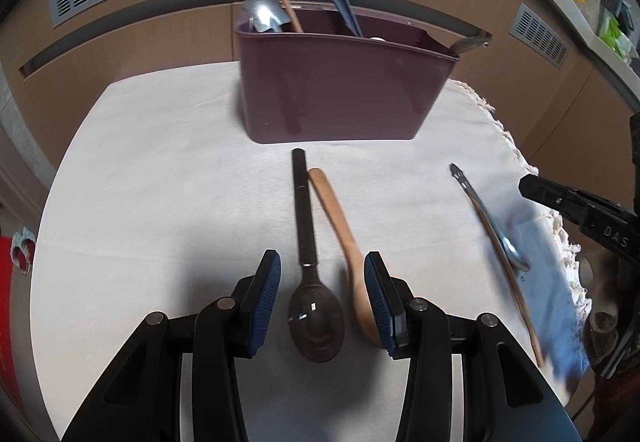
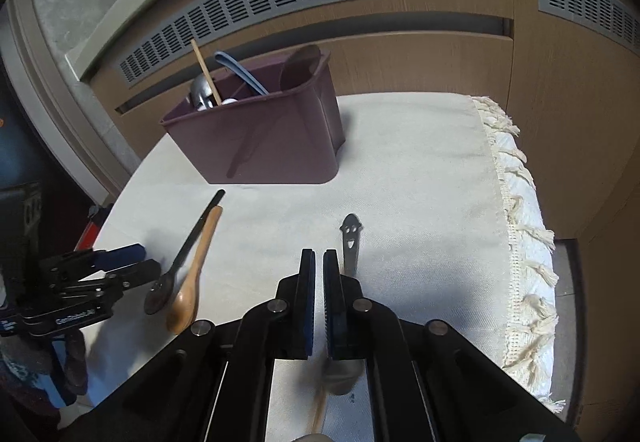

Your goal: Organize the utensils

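**Spoons wait on the cloth as two claws close in**

Cream cloth [image 1: 168, 177] with a fringed right edge covers the table in front of vented wood panelling. At its far edge stands a maroon utensil caddy [image 1: 336, 89], already holding several utensils. Left to right on the near half: the left gripper [image 1: 322, 284] hovers low with its jaws spread wide, straddling the bowl end of a dark spoon [image 1: 308, 270] and a wooden spoon [image 1: 344, 242] that lie side by side, handles pointing at the caddy. Toward the right edge lies a steel spoon [image 2: 350, 242] with a smiling face cut into its handle. The right gripper [image 2: 319, 282] sits just beside it, jaws nearly together with only a thin gap and nothing between them. Because the two spoons lie so close, closing the wide jaws here could likely catch both, or pinch the wooden one askew and let it slip during the lift.
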Action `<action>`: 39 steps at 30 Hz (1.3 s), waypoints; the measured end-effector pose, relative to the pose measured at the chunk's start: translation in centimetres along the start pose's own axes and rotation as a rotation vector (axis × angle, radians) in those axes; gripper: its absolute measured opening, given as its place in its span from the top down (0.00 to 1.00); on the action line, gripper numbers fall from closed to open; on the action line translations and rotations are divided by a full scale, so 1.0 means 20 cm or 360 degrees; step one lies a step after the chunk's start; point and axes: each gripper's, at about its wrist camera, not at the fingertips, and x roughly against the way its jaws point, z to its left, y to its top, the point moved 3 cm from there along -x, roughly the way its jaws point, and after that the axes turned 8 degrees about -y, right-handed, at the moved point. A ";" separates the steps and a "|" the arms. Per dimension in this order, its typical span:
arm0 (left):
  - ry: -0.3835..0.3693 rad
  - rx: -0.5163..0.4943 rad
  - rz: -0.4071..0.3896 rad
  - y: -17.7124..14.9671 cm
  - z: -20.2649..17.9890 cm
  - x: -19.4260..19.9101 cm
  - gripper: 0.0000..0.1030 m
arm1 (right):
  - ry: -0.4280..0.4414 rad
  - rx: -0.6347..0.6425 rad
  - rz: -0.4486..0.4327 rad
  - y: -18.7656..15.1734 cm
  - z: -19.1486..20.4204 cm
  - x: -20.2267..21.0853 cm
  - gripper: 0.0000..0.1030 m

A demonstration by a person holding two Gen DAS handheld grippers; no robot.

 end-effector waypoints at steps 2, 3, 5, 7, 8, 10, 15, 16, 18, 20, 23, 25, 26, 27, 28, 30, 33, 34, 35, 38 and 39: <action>0.0001 -0.0014 0.0010 0.01 -0.02 -0.01 0.57 | -0.0019 0.0020 -0.0003 0.00 -0.01 0.00 0.97; 0.0001 -0.0018 0.0014 0.01 -0.03 -0.02 0.57 | -0.0028 0.0028 0.0006 -0.01 -0.01 0.00 0.96; 0.0003 -0.0022 0.0020 0.02 -0.04 -0.03 0.57 | -0.0091 0.0059 0.0049 -0.03 -0.03 -0.03 0.95; -0.0003 -0.0014 0.0022 0.02 -0.03 -0.03 0.57 | -0.0148 0.0078 0.0066 -0.06 -0.05 -0.05 0.95; -0.0008 -0.0012 0.0021 0.02 -0.03 -0.03 0.57 | -0.0152 0.0085 0.0072 -0.08 -0.06 -0.05 0.94; -0.0018 -0.0003 0.0018 0.01 -0.02 -0.03 0.57 | -0.0097 0.0085 0.0108 -0.12 -0.07 -0.07 0.90; -0.0043 0.0053 0.0013 0.00 0.04 -0.05 0.57 | -0.0049 0.0103 0.0165 -0.16 -0.03 -0.14 0.86; -0.0045 0.0067 0.0011 -0.01 0.05 -0.05 0.57 | -0.0089 0.0114 0.0150 -0.15 -0.01 -0.16 0.85; -0.0053 0.0082 0.0004 -0.03 0.07 -0.03 0.57 | -0.0166 0.0138 0.0119 -0.11 0.00 -0.21 0.85; -0.0066 0.0095 -0.0004 -0.04 0.10 -0.02 0.57 | -0.0187 0.0143 0.0149 -0.07 0.00 -0.29 0.83; -0.0071 0.0123 -0.0017 -0.04 0.13 -0.01 0.57 | -0.0199 0.0145 0.0162 0.00 0.02 -0.35 0.83; -0.0079 0.0149 -0.0025 -0.05 0.15 -0.01 0.57 | -0.0214 0.0162 0.0164 0.02 0.04 -0.38 0.80; -0.0082 0.0160 -0.0027 -0.05 0.17 -0.01 0.57 | -0.0216 0.0168 0.0162 0.03 0.05 -0.39 0.77; -0.0086 0.0169 -0.0028 -0.05 0.17 -0.01 0.57 | -0.0196 0.0167 0.0165 0.02 0.06 -0.39 0.73; -0.0092 0.0174 -0.0031 -0.05 0.18 -0.01 0.57 | -0.0179 0.0164 0.0165 0.02 0.06 -0.39 0.66; -0.0105 0.0181 -0.0036 -0.04 0.19 -0.01 0.57 | -0.0188 0.0150 0.0156 0.00 0.07 -0.38 0.64; -0.0129 0.0195 -0.0036 -0.04 0.19 -0.02 0.57 | -0.0228 0.0240 0.0173 -0.01 0.10 -0.37 0.62; -0.0136 0.0195 -0.0036 -0.03 0.19 -0.02 0.57 | -0.0243 0.0274 0.0170 -0.01 0.11 -0.37 0.65; -0.0141 0.0186 -0.0037 -0.03 0.17 -0.02 0.57 | -0.0259 0.0289 0.0167 -0.01 0.11 -0.36 0.75; -0.0157 0.0132 -0.0022 -0.02 0.13 -0.02 0.57 | -0.0249 0.0282 0.0176 -0.02 0.05 -0.31 0.91; -0.0170 0.0121 -0.0010 -0.02 0.11 -0.03 0.57 | -0.0264 0.0258 0.0165 -0.02 0.02 -0.29 0.91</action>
